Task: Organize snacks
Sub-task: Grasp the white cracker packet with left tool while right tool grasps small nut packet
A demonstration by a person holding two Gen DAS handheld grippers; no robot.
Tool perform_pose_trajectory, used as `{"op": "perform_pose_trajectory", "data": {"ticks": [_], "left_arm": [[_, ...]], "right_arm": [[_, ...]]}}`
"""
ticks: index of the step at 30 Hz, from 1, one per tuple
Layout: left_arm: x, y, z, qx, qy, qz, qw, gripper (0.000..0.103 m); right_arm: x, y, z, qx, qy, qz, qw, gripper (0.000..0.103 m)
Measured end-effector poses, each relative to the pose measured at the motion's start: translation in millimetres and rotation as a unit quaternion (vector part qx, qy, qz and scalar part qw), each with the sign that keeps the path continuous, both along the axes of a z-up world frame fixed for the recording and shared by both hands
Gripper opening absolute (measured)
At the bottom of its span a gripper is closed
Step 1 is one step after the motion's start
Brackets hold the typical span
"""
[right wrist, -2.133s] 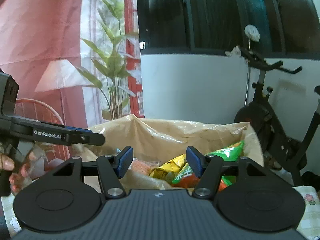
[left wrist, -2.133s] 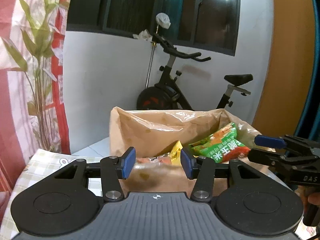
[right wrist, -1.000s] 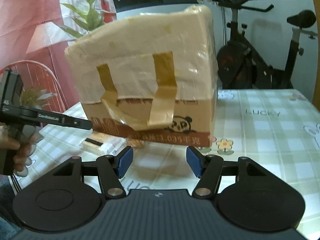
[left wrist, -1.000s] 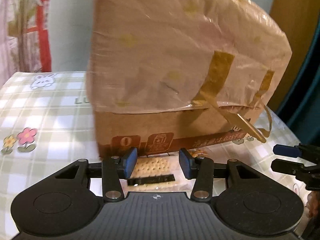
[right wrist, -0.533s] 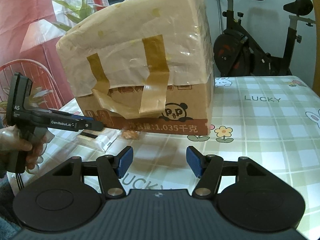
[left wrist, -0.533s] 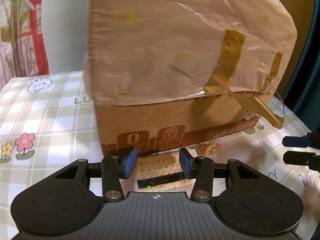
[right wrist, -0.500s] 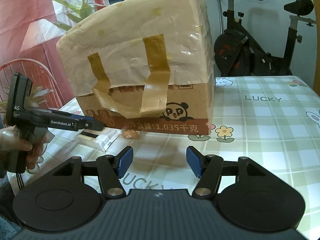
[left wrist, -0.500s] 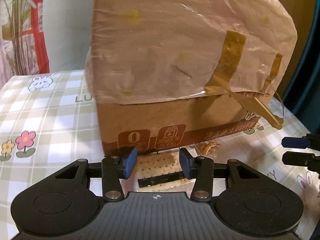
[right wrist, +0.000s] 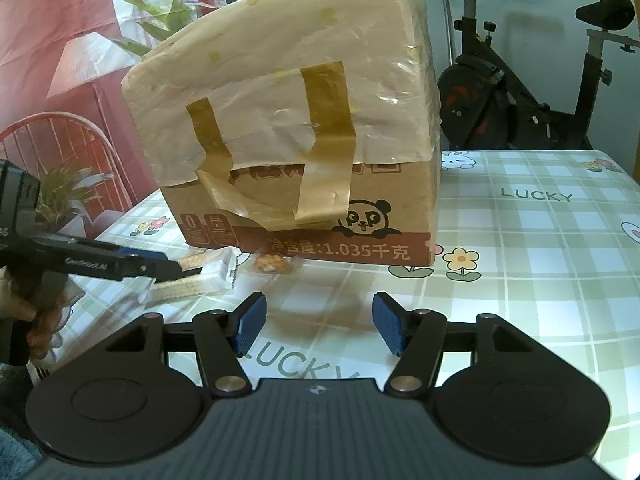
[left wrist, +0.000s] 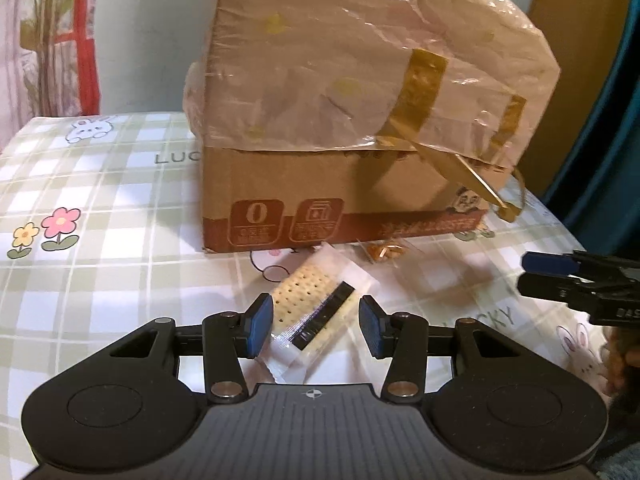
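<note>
Quick count of what's out here: one cardboard box (right wrist: 304, 216) with a plastic bag (right wrist: 280, 92) pulled over it, one wrapped cracker pack (left wrist: 316, 312) and one small brown snack (right wrist: 272, 263) sitting on the tabletop (right wrist: 540, 264). Two tongs, left (left wrist: 316, 326) and right (right wrist: 318, 326). One exercise bike (right wrist: 520, 92) behind.

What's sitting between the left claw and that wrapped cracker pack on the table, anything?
Nothing visible. The cracker pack lies flat on the tablecloth, between the open blue pads of the left claw, which aren't pressing it. The cardboard box and a small wrapped snack sit beyond it.
</note>
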State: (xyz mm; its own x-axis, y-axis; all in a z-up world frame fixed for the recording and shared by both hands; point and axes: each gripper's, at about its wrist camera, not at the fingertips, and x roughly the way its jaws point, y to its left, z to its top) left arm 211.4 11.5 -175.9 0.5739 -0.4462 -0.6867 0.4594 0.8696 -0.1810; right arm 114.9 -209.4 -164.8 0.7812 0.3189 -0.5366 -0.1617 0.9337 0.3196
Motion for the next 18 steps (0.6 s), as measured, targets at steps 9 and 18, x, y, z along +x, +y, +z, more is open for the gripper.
{"op": "perform_pose_trajectory", "data": {"ticks": [9, 18], "left_arm": [[26.5, -10.1, -2.7, 0.029, -0.007, -0.013, 0.9995, 0.061], [6.1, -24.0, -19.3, 0.102, -0.033, -0.027, 0.9939, 0.061]], "right_arm": [[1.6, 1.8, -2.4, -0.001, 0.007, 0.006, 1.0, 0.062], [5.2, 1.5, -7.0, -0.008, 0.02, 0.01, 1.0, 0.062]]}}
